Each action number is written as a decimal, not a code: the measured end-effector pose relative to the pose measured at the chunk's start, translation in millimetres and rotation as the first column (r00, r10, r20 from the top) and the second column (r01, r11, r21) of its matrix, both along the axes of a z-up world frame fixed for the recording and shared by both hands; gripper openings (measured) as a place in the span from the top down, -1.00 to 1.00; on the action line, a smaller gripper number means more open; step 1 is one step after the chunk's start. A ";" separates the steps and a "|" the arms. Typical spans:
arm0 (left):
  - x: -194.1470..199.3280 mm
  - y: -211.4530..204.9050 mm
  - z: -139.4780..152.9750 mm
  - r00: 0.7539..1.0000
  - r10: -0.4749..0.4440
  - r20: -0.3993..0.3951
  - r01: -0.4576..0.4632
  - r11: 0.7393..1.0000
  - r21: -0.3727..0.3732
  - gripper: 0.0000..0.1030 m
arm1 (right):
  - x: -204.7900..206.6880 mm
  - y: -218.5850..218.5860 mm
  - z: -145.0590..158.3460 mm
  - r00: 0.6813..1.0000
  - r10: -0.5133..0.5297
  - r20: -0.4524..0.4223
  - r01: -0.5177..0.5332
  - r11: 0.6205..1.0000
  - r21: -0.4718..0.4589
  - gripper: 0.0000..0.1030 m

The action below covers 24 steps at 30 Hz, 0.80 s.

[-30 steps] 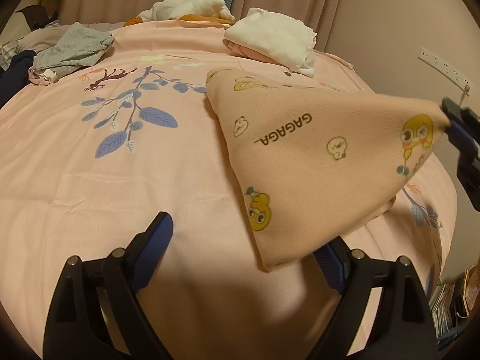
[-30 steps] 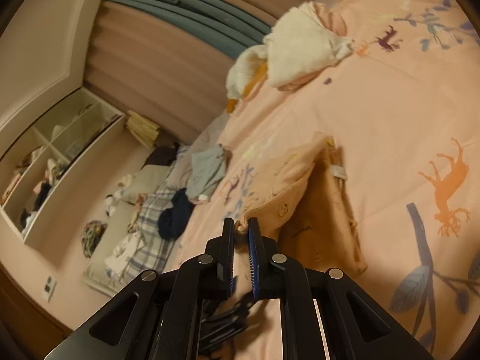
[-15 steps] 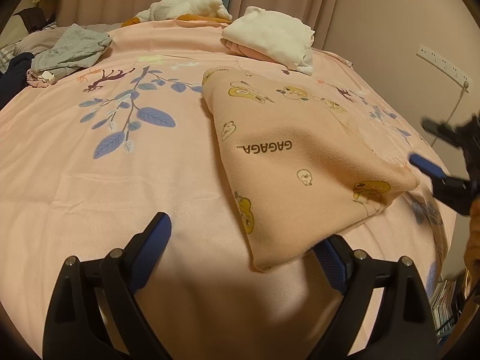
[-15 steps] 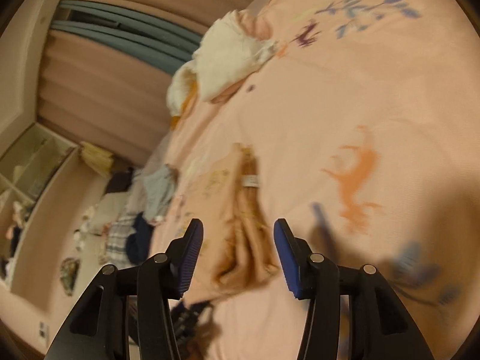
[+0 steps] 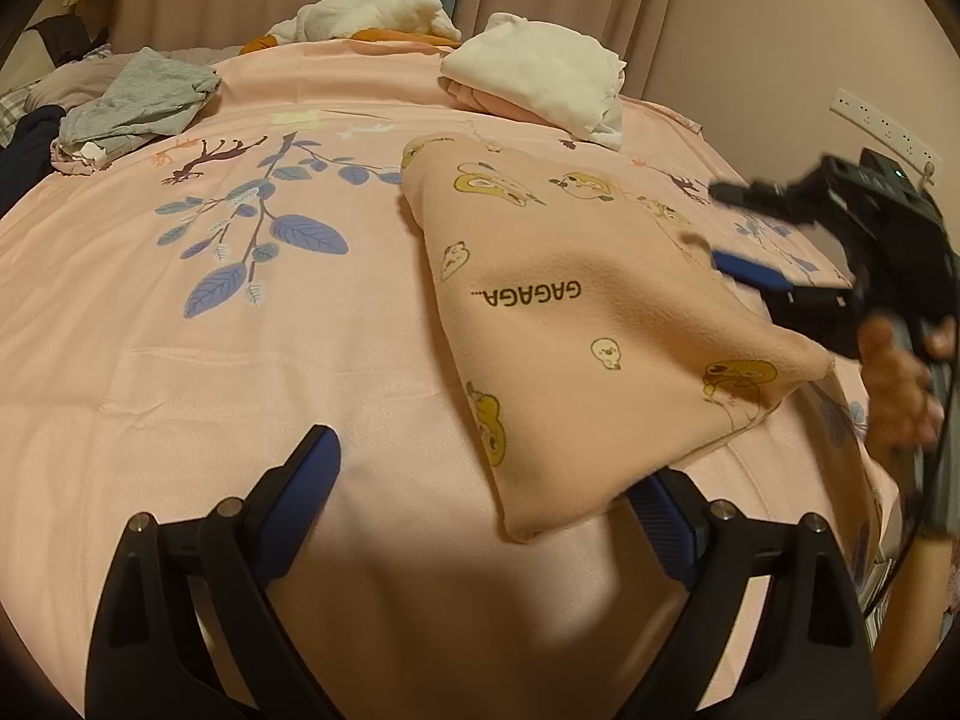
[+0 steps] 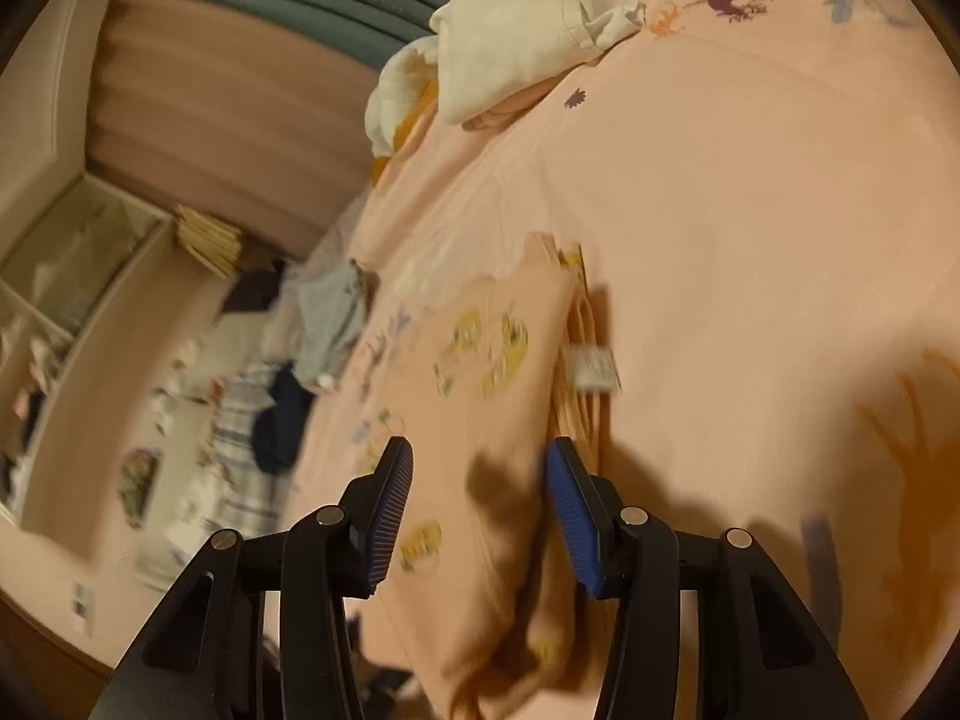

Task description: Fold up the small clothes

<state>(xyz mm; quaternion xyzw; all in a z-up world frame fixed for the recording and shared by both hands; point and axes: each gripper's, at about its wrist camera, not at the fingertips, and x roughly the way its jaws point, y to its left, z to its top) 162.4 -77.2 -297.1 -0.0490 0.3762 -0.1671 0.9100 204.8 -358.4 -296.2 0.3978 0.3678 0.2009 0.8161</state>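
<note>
both jaws open around peach garment (image 5: 588, 324).

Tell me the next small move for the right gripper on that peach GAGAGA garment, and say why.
Probably bring the right gripper down onto the folded edge just ahead of it and close. Its jaws are open with nothing pinched, the peach garment lies folded over on the bedsheet, and its white tag side edge sits right by the far finger. The left gripper is open beside the near corner.
</note>
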 end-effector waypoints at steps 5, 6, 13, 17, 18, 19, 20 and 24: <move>0.3 -0.5 0.2 1.000 -0.012 -0.004 0.012 1.000 -0.009 -0.84 | 25.0 -15.5 0.9 0.998 -0.021 0.053 0.015 0.994 0.110 0.03; 0.5 -0.7 0.3 1.000 -0.015 -0.005 0.015 1.000 -0.011 -0.86 | 28.2 -15.7 1.0 0.999 -0.013 0.044 0.008 0.994 0.105 0.03; 0.0 0.1 0.9 1.000 -0.026 -0.005 0.026 1.000 -0.018 -0.87 | 44.3 -6.6 -5.9 0.997 -0.039 -0.062 0.035 0.997 -0.065 0.03; -0.3 0.8 1.0 1.000 -0.029 -0.005 0.029 0.999 -0.022 -0.87 | 43.8 -3.1 2.4 1.000 -0.021 0.008 0.021 1.000 -0.019 0.59; -0.9 1.5 0.8 0.999 -0.032 -0.004 0.032 0.999 -0.024 -0.87 | 46.1 0.0 5.9 1.000 -0.012 0.023 0.013 0.999 -0.035 0.62; -1.1 1.9 0.9 0.999 -0.034 -0.004 0.034 0.999 -0.028 -0.87 | 50.0 4.0 8.1 1.000 0.005 0.019 -0.004 0.998 -0.061 0.62; -1.1 2.0 1.0 0.999 -0.035 -0.004 0.035 0.999 -0.030 -0.87 | 56.0 10.9 8.7 1.000 0.017 -0.004 -0.018 0.995 -0.103 0.62; -0.9 1.6 1.4 0.999 -0.036 -0.005 0.036 0.999 -0.032 -0.88 | 71.3 10.5 -2.3 0.999 -0.014 -0.041 0.010 0.997 -0.082 0.83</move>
